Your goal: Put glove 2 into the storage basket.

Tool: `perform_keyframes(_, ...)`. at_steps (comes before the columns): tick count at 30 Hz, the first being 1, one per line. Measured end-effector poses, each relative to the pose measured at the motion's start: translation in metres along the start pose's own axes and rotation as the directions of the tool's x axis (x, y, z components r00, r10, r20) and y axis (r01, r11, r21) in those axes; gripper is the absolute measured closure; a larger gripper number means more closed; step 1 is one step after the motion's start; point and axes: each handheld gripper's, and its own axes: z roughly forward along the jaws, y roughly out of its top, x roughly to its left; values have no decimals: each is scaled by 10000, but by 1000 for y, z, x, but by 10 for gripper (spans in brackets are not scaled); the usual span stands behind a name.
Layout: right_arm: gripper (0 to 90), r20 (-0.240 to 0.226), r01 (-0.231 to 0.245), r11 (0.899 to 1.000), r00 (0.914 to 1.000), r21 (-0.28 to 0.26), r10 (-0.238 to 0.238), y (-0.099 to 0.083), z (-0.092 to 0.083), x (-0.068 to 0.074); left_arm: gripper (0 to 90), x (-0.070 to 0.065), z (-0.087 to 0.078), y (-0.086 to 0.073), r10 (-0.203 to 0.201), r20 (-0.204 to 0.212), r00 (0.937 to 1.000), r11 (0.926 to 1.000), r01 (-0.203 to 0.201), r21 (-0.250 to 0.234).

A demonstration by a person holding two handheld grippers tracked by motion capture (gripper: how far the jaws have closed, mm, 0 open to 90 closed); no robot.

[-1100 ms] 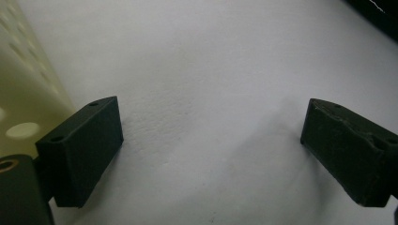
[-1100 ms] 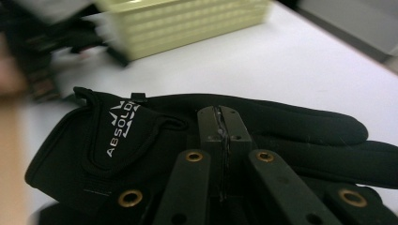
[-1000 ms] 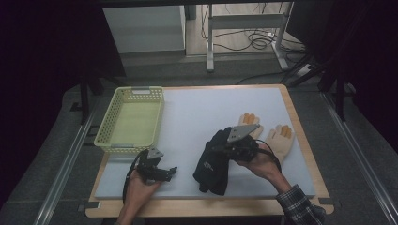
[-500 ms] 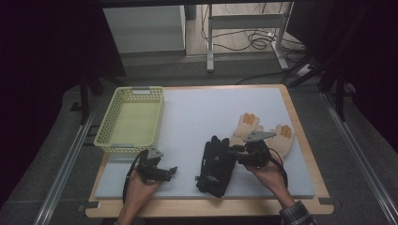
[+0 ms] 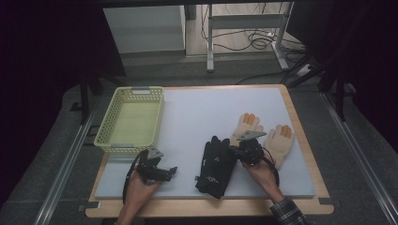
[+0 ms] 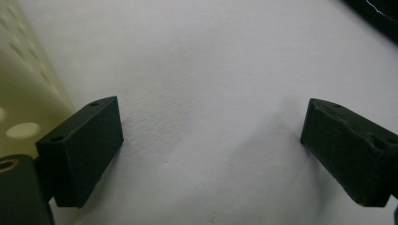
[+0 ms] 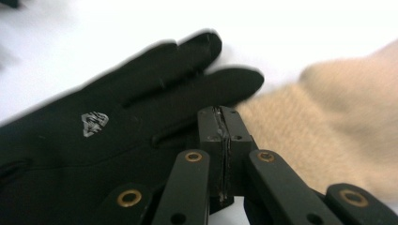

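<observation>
**Gloves on a pale tabletop**

High view: the white mat (image 5: pixel 206 117) covers a wood-edged tabletop (image 5: pixel 300 140) in a dim room, cables on the floor behind. A yellow basket (image 5: pixel 131 119) sits at its left. The black gloves (image 5: pixel 215 165) lie near the front, the tan gloves (image 5: pixel 263 133) just beside them. The right hand-held gripper (image 5: pixel 234 151) sits at the black gloves' edge.

Left gripper view: the left hand-held gripper (image 6: pixel 211 150) has its jaws wide apart over bare mat.

Right gripper view: jaws pressed together, having just closed, nothing visible between them, above the black gloves.
</observation>
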Motion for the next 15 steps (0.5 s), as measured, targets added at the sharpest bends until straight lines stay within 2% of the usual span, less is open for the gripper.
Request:
perform_keyframes(3, 877, -34, 33, 9996, 10000, -277, -34, 9, -6, 1, 62, 0, 0, 0, 3, -2, 10000, 10000, -3, 1)
perform_keyframes(6, 878, -93, 32, 9989, 10000, -462, -36, 14, -5, 1, 62, 0, 0, 0, 4, -6, 10000, 10000, -4, -3)
perform_keyframes(11, 878, -448, 265, 9946, 9985, -1003, -311, 31, -4, 12, 63, 0, 0, 0, 29, -8, 10000, 10000, -29, 0)
perform_keyframes(15, 877, -679, 283, 9917, 9970, -1253, -370, 37, -4, 15, 62, 0, 0, 0, 3, -5, 10000, 10000, -3, -25)
